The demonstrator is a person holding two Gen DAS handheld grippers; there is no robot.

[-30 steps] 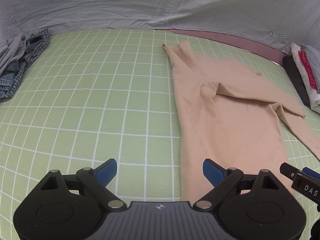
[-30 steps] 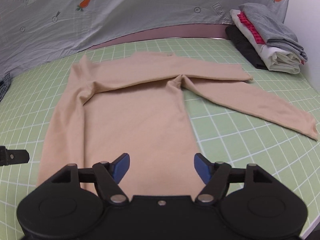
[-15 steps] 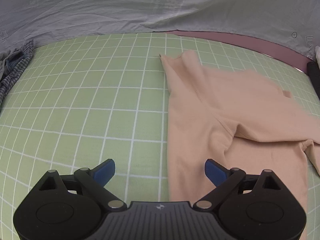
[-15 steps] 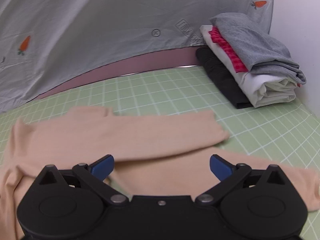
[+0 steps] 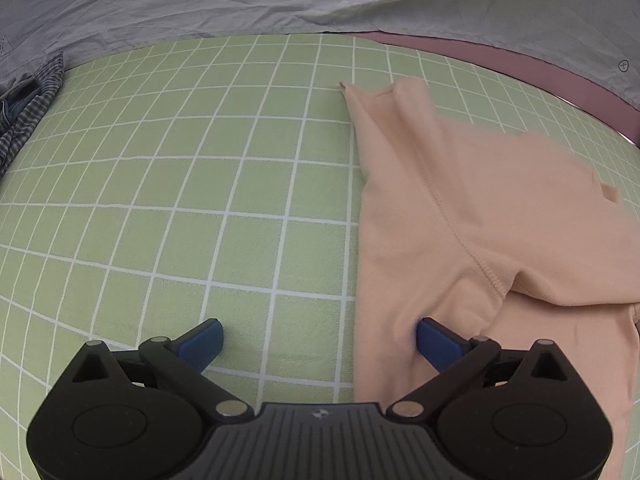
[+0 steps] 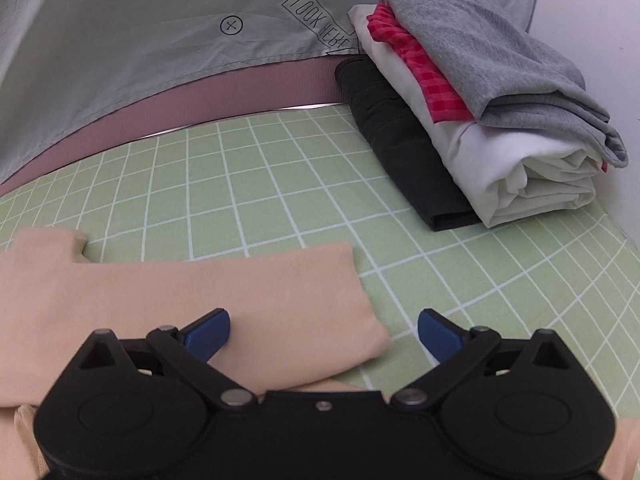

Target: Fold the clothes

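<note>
The peach long-sleeved knit top (image 5: 500, 216) is running off the left-wrist view's right edge. The right tool's black body is covering its lower part. A crumpled blue-checked garment (image 5: 28, 108) is getting cut off at the left edge.

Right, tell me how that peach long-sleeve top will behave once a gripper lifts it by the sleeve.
The peach top lies flat and thin with soft creases at the armpit seam, so it will probably droop limply from any pinch. The sleeve end between the closing, not yet touching jaws of the right gripper is one thin folded layer, likely light. On the green grid mat it may drag and bunch rather than slide cleanly.
</note>
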